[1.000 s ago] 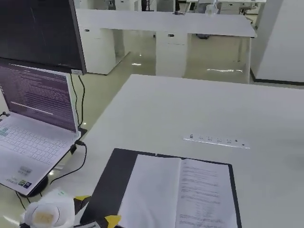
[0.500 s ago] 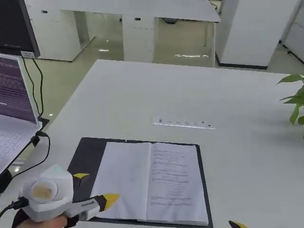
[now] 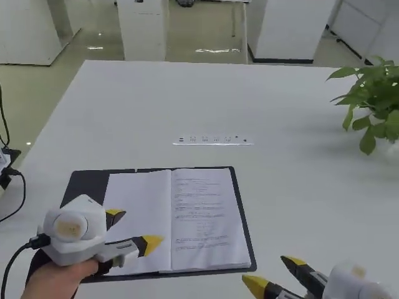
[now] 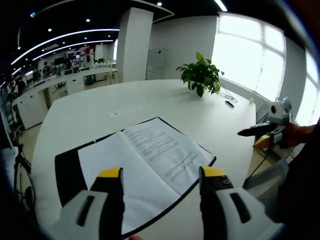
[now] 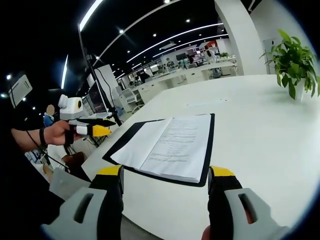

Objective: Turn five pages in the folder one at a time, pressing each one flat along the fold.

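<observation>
The folder (image 3: 199, 212) lies open and flat on the near surface (image 3: 280, 106). My left tool (image 3: 134, 227) hovers over its left page and my right tool (image 3: 272, 273) is off its near right corner, both wide and empty. No page is lifted, so I judge the turning lies ahead.

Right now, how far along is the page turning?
Done: the folder lies open and flat; how many pages were turned can't be told. In hand: nothing, the left gripper hangs open over its left side, the right gripper open off its near corner. Left: grip the printed page, turn, press the fold.
</observation>
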Demonstrator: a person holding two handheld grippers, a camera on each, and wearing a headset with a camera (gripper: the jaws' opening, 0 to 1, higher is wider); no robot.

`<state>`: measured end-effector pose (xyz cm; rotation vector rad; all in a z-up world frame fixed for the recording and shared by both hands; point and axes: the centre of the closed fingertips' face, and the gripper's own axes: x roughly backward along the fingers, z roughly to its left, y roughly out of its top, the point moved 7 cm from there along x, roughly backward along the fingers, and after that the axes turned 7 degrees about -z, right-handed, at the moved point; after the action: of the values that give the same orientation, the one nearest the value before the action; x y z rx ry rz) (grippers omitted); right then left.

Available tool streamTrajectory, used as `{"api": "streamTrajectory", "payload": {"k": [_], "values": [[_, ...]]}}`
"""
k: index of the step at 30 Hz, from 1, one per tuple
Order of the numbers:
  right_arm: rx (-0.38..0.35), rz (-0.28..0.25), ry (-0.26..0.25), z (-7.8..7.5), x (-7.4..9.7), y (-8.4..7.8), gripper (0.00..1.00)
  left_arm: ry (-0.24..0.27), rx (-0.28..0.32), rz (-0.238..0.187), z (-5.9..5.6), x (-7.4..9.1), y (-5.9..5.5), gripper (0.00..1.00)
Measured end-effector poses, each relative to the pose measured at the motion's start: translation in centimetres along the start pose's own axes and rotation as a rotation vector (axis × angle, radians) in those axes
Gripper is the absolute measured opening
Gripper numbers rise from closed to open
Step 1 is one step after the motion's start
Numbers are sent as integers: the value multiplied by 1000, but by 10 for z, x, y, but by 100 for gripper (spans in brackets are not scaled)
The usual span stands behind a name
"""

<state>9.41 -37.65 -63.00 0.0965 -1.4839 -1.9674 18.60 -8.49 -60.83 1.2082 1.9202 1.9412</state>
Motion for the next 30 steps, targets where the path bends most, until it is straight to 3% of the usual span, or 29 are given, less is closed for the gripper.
{"api": "streamTrajectory", "payload": {"k": [13,30], "values": [[-12,-11,-11,8,0,-3,67,-116,-65,38,-30,-43,8,59],[-44,-24,-52,1,17,-10,66,-243,-159,123,-74,-103,-4,57]]}}
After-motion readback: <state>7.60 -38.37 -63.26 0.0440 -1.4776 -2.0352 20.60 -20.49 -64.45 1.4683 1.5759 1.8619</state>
